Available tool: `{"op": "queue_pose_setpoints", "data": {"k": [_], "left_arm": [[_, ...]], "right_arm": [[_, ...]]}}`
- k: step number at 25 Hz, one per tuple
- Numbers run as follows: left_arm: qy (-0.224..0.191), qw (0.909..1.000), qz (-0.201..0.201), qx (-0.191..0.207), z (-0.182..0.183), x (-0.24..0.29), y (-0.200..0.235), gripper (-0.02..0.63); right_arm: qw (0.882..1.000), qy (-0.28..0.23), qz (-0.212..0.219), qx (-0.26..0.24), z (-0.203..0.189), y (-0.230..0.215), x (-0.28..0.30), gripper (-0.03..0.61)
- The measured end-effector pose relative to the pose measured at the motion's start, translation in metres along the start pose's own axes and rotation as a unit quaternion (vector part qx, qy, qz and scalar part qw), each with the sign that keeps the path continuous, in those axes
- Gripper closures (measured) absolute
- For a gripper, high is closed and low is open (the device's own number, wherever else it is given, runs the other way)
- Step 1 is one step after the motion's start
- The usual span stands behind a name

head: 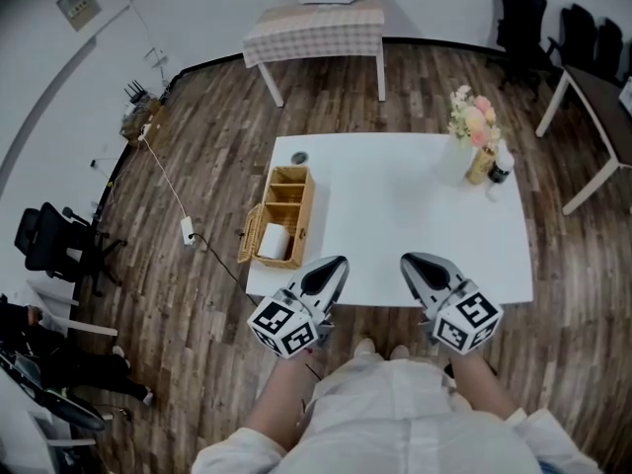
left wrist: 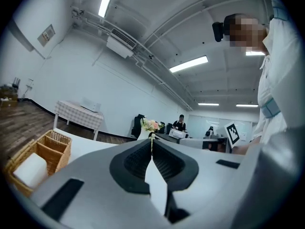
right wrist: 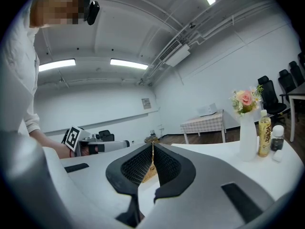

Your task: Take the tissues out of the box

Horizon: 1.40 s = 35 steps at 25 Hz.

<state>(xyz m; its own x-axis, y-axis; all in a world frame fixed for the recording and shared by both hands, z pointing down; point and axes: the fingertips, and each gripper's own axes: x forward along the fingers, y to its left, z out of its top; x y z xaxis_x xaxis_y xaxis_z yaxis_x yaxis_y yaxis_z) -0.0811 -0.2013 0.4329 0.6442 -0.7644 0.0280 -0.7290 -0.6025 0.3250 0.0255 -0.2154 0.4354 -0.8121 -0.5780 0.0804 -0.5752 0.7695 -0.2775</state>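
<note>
While left tongs (head: 336,266) and right tongs (head: 411,261) sit closed, empty, I'd open left approaching white tissue pack (head: 273,241), ten o'clock.

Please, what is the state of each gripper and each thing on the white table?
left gripper: shut, empty
right gripper: shut, empty
wicker box: lid open, hanging at its side
tissues: inside the box, near compartment
flower vase: upright
yellow bottle: upright
</note>
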Motion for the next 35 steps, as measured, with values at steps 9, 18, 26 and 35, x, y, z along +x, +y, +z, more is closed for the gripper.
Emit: {"op": "queue_pose_setpoints", "data": {"k": [9, 18, 26, 35], "left_arm": [[0.034, 0.9966, 0.073, 0.017, -0.005, -0.030, 0.090, 0.611], [0.066, 0.9932, 0.094, 0.020, -0.013, -0.042, 0.137, 0.569], [0.103, 0.9870, 0.117, 0.040, -0.019, -0.048, 0.170, 0.501], [0.164, 0.9712, 0.166, 0.046, -0.038, -0.059, 0.215, 0.391]], "right_arm": [[1.000, 0.015, -0.008, 0.003, -0.008, -0.006, 0.023, 0.545], [0.999, 0.028, -0.016, 0.006, -0.014, -0.008, 0.043, 0.545], [0.999, 0.035, -0.019, 0.006, -0.016, -0.007, 0.054, 0.545], [0.999, 0.045, -0.022, 0.007, -0.020, -0.006, 0.061, 0.545]]}}
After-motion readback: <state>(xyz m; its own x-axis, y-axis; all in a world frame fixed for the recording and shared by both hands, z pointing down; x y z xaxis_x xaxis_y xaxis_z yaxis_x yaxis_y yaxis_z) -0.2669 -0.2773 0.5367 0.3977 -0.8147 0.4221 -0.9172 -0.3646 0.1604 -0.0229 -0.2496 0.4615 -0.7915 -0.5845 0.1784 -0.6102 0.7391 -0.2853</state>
